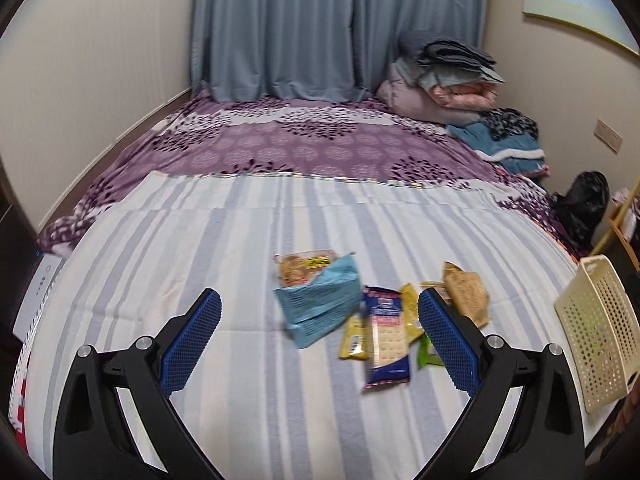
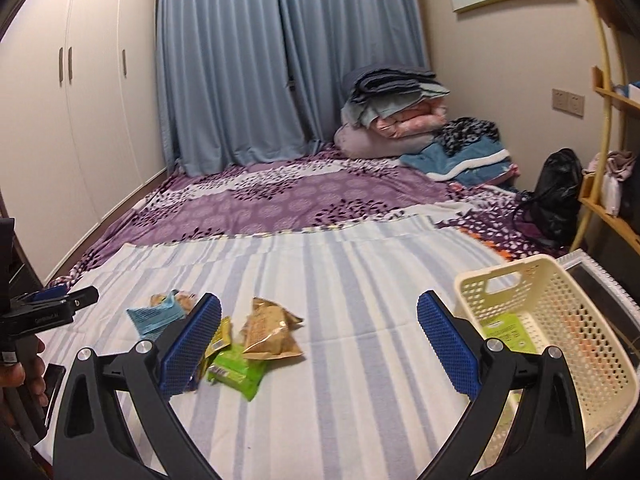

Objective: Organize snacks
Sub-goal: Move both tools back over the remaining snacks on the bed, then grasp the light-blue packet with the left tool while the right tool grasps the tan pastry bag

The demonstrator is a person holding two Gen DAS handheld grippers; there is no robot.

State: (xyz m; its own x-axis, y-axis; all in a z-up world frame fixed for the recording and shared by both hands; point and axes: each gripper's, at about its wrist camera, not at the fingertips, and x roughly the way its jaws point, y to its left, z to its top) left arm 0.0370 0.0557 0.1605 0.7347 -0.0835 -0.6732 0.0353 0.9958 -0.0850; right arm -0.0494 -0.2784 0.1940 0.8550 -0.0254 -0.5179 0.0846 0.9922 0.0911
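Note:
Several snack packets lie on the striped bed cover: a light blue packet (image 1: 320, 300), a dark blue cracker packet (image 1: 386, 340), yellow packets (image 1: 354, 340), a brown bag (image 1: 468, 294) and a green packet (image 2: 236, 368). My left gripper (image 1: 320, 320) is open and empty, just short of the pile. My right gripper (image 2: 320, 320) is open and empty, with the brown bag (image 2: 270, 332) near its left finger. A cream perforated basket (image 2: 560, 320) lies at the right with a green packet (image 2: 506, 330) in it; it also shows in the left wrist view (image 1: 600, 332).
Folded quilts (image 2: 396, 120) and a blue blanket (image 2: 464, 164) are piled at the bed's far right. A black bag (image 2: 560, 196) and wooden shelves (image 2: 612, 208) stand at the right. White wardrobes (image 2: 60, 120) line the left wall. The left gripper (image 2: 48, 308) shows at the left edge.

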